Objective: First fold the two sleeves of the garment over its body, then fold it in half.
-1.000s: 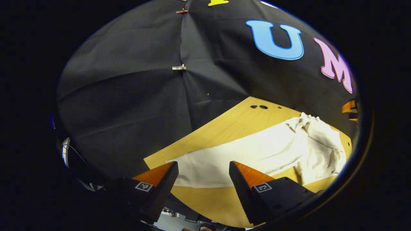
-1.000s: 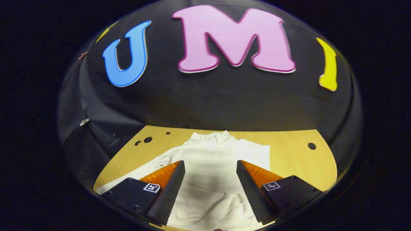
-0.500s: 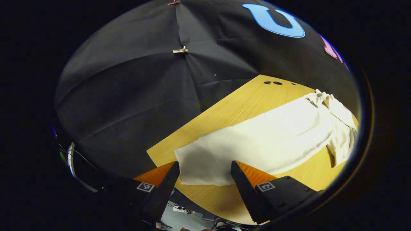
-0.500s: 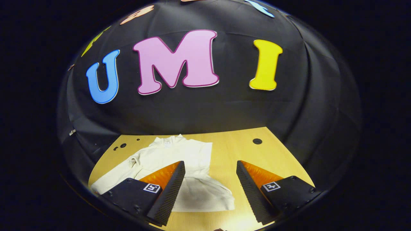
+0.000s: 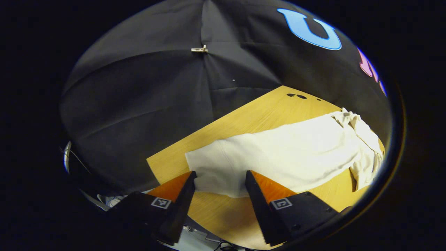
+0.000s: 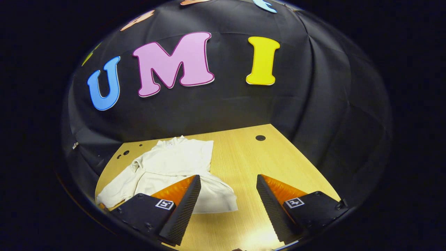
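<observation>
In the left gripper view, a white long-sleeved garment (image 5: 289,153) lies across the wooden bench (image 5: 251,115), reaching from the lower centre of the frame up to the right edge, where its cloth bunches into folds. The near end of it, a flat stretch with a straight edge, sits at the bottom centre, and the left tongs (image 5: 220,183) hover over that edge with their two fingers spread apart, the cloth showing in the gap between them; neither finger presses on it. Two small dark holes (image 5: 294,95) mark the bench near its far edge, and a small clip (image 5: 199,50) pins the black cloth wall at the upper middle of the frame. In the right gripper view, the same garment (image 6: 174,167) rests on the left half of the bench (image 6: 264,160), collar towards the wall, with one sleeve (image 6: 116,188) trailing out to the lower left and the right side of the body ending in a straight line; the hem flares towards the bottom centre. The right tongs (image 6: 228,184) are spread wide over bare wood just right of the hem, gripping nothing, the left finger overlapping the hem in the picture. A round dark hole (image 6: 260,137) lies in the bench towards its far right side.
</observation>
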A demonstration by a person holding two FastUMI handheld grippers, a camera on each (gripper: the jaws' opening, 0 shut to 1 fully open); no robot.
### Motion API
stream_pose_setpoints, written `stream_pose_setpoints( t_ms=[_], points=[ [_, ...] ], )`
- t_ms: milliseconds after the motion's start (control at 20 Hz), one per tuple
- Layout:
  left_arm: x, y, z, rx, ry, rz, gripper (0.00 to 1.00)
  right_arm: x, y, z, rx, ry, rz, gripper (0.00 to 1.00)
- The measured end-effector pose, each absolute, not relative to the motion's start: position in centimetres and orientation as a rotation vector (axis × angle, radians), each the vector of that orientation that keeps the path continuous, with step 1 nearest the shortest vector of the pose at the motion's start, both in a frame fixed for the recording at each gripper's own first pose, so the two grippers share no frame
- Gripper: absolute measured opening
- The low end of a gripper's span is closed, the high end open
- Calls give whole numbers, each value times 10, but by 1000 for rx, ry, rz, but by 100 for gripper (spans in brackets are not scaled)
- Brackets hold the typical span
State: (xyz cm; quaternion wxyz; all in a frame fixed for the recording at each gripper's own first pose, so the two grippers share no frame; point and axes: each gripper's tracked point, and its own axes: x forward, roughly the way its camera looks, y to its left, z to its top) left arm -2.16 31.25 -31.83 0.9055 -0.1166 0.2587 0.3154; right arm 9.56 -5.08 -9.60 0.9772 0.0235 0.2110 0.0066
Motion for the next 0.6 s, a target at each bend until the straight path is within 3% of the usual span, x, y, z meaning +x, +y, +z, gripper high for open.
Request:
stream_pose_setpoints(
  t_ms=[200,300,400,500,600],
  points=[
    [1,307,-317,-214,527,595,46,97,-61,-103,53,450,5,98],
    [14,303,-315,-219,534,581,30,101,-67,-106,59,458,0,98],
    [27,297,-313,-225,547,548,31,105,-71,-107,72,465,-11,98],
    [35,294,-311,-220,567,537,18,107,-77,-109,83,468,-23,98],
    [38,295,-309,-213,580,555,11,108,-85,-110,91,470,-36,98]
  ],
)
